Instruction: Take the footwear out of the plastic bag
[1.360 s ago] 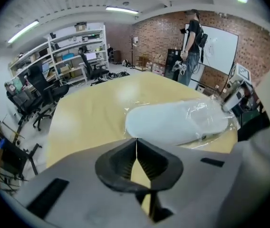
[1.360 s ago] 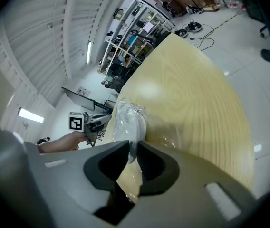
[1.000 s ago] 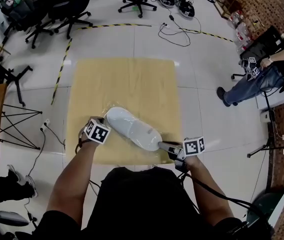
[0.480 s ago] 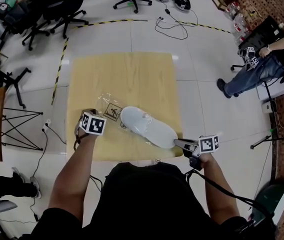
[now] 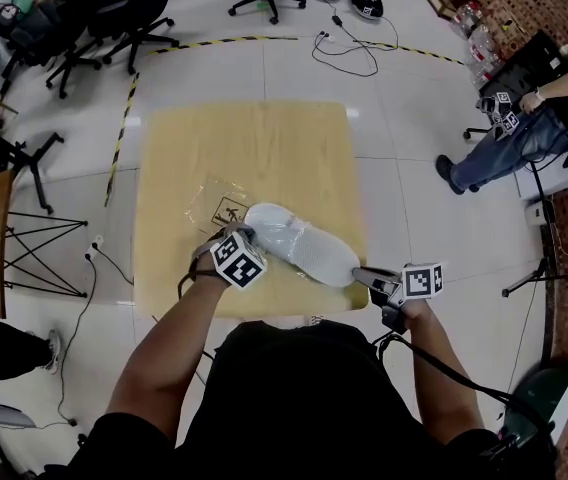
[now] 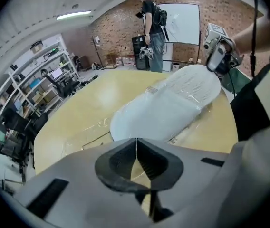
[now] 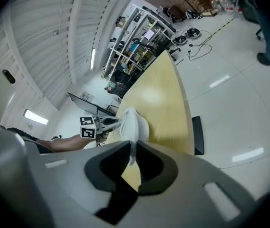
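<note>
A white shoe (image 5: 299, 243) lies bare on the wooden table (image 5: 244, 148), toe to the left. The empty clear plastic bag (image 5: 219, 206) lies flat just left of it. My right gripper (image 5: 361, 274) is shut on the thin edge at the shoe's heel; in the right gripper view the white shoe (image 7: 131, 122) runs down between the pads. My left gripper (image 5: 247, 238) hovers at the toe end with its jaws together and nothing between them. Seen in the left gripper view, the shoe (image 6: 173, 108) is just ahead, the bag (image 6: 85, 139) to its left and the right gripper (image 6: 216, 61) beyond.
The table's near edge (image 5: 264, 313) runs just under both hands. A seated person (image 5: 504, 158) is on the right and office chairs (image 5: 124, 18) stand at the back. Cables (image 5: 354, 48) lie on the floor; a black folding frame (image 5: 34, 253) stands at the left.
The bag has come off the shoe and now lies flat on the table. My left gripper let it go and swung right to the shoe's toe. The shoe slid right with the right gripper.
</note>
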A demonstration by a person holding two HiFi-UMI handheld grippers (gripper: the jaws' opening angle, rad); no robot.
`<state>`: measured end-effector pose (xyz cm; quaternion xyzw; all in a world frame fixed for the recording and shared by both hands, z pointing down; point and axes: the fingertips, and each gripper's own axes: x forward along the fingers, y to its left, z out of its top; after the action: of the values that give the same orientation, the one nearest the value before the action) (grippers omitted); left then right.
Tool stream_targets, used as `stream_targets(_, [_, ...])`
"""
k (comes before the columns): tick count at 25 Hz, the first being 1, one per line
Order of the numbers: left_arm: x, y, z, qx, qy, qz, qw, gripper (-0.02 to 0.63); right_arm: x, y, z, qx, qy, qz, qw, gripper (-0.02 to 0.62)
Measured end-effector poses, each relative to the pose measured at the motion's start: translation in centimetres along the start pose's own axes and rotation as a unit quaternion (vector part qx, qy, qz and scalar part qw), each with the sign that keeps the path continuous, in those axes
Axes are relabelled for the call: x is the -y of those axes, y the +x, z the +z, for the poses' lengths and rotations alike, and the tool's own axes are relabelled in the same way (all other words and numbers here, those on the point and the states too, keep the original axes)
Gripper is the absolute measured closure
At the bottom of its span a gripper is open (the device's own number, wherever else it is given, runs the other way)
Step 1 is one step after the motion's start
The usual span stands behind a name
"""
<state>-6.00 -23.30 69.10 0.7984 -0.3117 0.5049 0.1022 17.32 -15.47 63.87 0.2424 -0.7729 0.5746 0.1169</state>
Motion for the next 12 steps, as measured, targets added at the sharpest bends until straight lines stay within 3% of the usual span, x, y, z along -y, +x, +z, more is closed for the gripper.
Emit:
stream_targets(7, [-2.1, 0.5, -2.0, -0.019, -0.062, 0.023, 0.9977, 0.6, 0.5, -2.2, 0.1, 0.007, -0.002, -0.002, 1.0, 0.555])
stream_targets(12, [-3.4, 0.7, -2.9, -0.026, -0.083, 0.034, 0.9956, 0.6, 0.9, -4.5, -0.1, 0.002, -0.008, 0.004, 1.0, 0.558])
